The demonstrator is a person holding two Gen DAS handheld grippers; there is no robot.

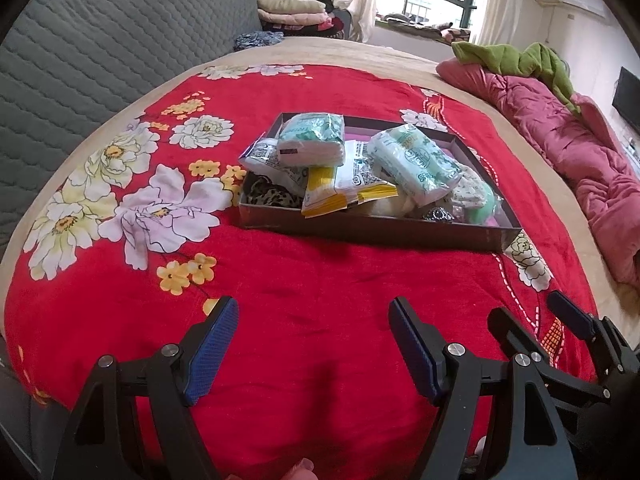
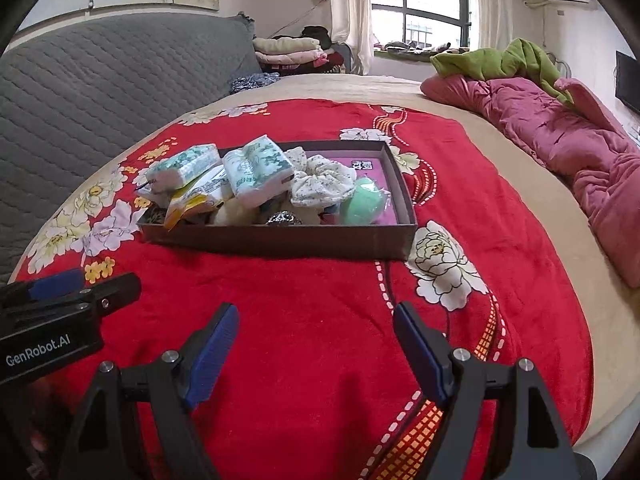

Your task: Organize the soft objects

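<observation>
A shallow dark cardboard box (image 2: 280, 240) held a loose heap. At its left end two green-printed tissue packs (image 2: 258, 176) lay tilted atop a yellow-and-white packet (image 2: 196, 200). A floral scrunchie (image 2: 320, 186) sat mid-box, a mint-green sponge (image 2: 362, 204) toward its right end.

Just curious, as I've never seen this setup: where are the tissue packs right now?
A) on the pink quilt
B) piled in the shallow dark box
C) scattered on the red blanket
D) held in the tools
B: both tissue packs lie piled in the shallow dark box; neither tool holds anything.
</observation>
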